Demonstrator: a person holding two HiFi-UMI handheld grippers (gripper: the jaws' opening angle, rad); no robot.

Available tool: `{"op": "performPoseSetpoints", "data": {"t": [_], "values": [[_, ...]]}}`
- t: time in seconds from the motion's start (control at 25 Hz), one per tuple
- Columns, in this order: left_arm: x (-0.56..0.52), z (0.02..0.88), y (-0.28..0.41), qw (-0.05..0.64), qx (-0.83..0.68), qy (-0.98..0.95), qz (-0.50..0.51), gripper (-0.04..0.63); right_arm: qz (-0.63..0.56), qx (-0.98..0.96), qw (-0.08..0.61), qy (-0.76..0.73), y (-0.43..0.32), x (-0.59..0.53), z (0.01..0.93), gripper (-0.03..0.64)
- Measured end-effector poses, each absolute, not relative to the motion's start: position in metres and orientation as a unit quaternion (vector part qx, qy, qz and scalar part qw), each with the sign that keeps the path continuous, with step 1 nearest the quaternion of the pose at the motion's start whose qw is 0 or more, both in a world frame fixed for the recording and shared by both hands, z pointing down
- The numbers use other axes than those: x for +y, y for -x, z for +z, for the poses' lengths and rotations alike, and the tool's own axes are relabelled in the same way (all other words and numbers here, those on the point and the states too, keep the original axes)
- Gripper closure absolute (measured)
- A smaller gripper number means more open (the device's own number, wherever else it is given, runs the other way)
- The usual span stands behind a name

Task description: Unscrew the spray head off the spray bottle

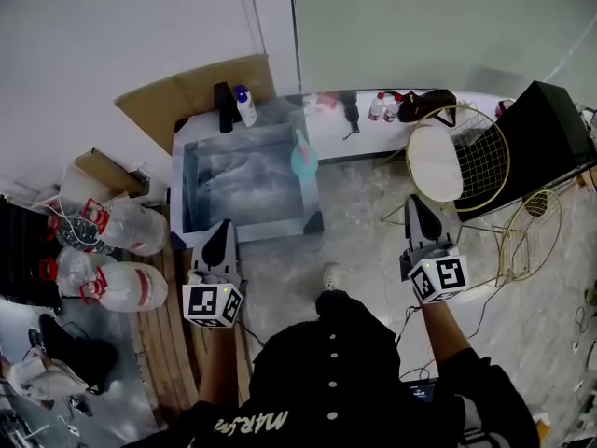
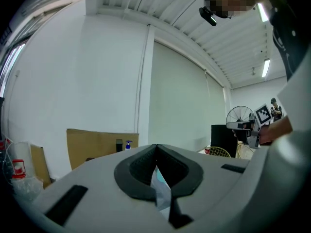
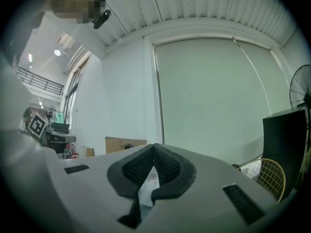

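White lettering [image 1: 250, 425] on black shirt [image 1: 326, 371], too small to read

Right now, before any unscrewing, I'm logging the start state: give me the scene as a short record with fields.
table: shiny top
spray bottle: teal, standing at right edge of table, untouched
pump bottle: white, blue top, at back of table
left tool: shut, empty, by front edge of table
right tool: shut, empty, right of table
jugs: two, left of table
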State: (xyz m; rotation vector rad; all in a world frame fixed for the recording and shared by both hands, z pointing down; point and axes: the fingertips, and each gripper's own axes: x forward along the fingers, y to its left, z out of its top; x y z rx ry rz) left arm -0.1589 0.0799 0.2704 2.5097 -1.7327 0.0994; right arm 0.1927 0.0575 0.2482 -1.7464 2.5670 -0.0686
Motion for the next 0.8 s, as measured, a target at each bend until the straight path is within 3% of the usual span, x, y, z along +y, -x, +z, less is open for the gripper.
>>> {"op": "performPoseSetpoints", "data": {"t": [0.8], "values": [[-0.04,0.312,0.126,0.047,-0.507,-0.855,0.099,0.572,-0.04,0.879,-0.04,0.473,-0.151,-0.08,0.28,0.606]]}}
